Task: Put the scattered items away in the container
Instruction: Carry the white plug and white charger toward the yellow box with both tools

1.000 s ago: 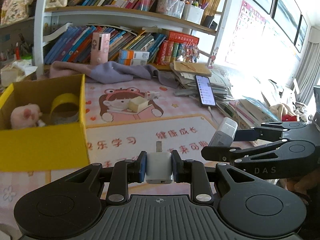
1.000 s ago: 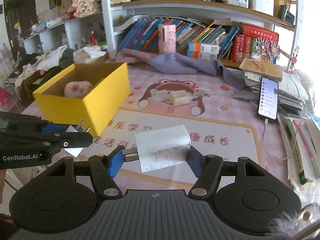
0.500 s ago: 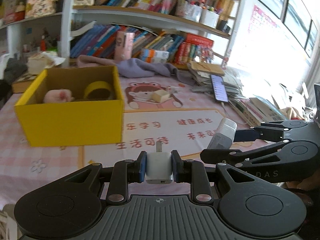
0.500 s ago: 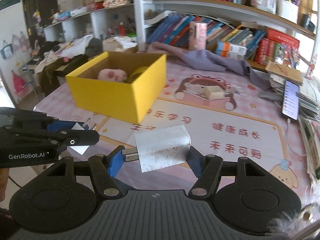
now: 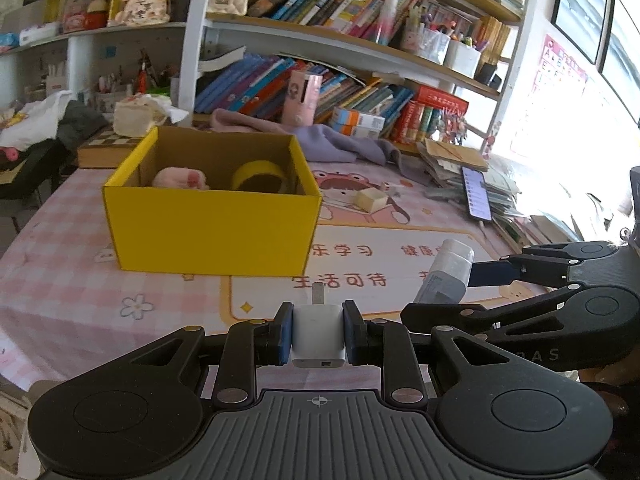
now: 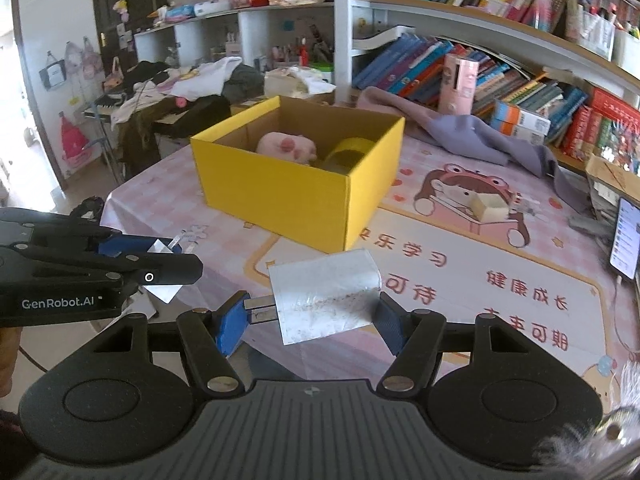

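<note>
A yellow cardboard box (image 5: pixel 212 232) (image 6: pixel 288 196) stands on the pink mat, holding a pink plush toy (image 5: pixel 180 179) (image 6: pixel 286 147) and a yellow tape roll (image 5: pixel 258 174) (image 6: pixel 352 150). My left gripper (image 5: pixel 318 334) is shut on a small white charger plug (image 5: pixel 318 332), prongs pointing forward, in front of the box. My right gripper (image 6: pixel 310 318) is shut on a larger white power adapter (image 6: pixel 326 294), also short of the box. In the left wrist view the right gripper (image 5: pixel 452 276) shows at the right with its adapter. The left gripper (image 6: pixel 164 268) appears at the left of the right wrist view.
A small cream box (image 5: pixel 372 200) (image 6: pixel 490 206) lies on the mat's cartoon print. A phone (image 5: pixel 476 194) rests on stacked papers at the right. A purple cloth (image 5: pixel 340 144) lies behind the box, below bookshelves (image 5: pixel 340 60). The table's left edge (image 6: pixel 120 196) drops off near cluttered chairs.
Both grippers have swung left with their loads, so the yellow box now sits nearly centred ahead of them. Both grips are unchanged.
</note>
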The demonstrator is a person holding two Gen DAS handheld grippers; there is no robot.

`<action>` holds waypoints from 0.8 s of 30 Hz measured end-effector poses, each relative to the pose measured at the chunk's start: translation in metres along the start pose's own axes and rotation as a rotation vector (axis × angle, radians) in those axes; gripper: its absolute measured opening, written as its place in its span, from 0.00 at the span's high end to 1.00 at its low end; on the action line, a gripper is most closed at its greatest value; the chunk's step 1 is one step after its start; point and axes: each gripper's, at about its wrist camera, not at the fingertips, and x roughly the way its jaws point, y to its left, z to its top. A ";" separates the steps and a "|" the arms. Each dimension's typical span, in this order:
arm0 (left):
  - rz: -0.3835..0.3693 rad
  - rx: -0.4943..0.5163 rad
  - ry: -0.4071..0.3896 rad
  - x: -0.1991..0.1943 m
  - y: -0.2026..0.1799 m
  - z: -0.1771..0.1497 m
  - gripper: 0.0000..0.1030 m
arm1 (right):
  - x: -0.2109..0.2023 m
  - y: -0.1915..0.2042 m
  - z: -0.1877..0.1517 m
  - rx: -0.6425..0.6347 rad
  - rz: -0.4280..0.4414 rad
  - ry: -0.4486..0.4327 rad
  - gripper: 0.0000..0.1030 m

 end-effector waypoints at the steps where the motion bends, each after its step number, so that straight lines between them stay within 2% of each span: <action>1: 0.005 -0.005 -0.002 -0.001 0.002 0.000 0.77 | 0.001 0.002 0.001 -0.005 0.004 0.000 0.37; 17: 0.034 -0.055 0.018 0.013 0.025 0.006 0.77 | 0.031 0.012 0.019 -0.046 0.061 0.038 0.37; 24: 0.057 -0.049 0.002 0.027 0.041 0.027 0.77 | 0.052 0.007 0.039 -0.062 0.077 0.022 0.37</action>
